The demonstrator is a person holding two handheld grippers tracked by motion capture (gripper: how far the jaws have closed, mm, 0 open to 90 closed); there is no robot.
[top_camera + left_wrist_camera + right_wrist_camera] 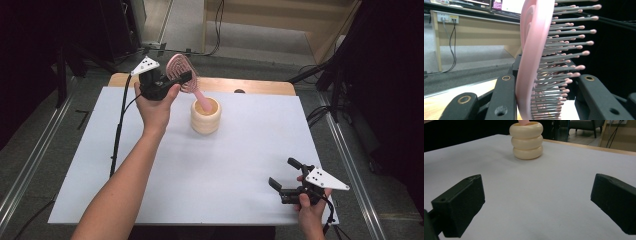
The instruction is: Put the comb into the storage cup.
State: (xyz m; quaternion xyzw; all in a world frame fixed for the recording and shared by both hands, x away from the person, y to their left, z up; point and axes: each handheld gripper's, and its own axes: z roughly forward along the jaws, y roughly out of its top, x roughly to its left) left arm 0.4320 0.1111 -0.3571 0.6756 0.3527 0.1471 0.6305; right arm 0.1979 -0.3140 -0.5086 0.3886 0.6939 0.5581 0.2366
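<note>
Gripping the pink hairbrush (180,71) by its bristled oval head, your left hand-held gripper (167,82) holds it tilted, handle down-right inside the ribbed cream cup (205,118) on the table (210,170). Your right hand-held gripper (285,175) rests wide open, empty.

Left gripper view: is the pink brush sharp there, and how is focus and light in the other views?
Left gripper view: hairbrush mostly sharp, room behind soft. Right gripper view: near black jaws soft, cream holder clearer. High view: white table evenly lit, dark surroundings.
</note>
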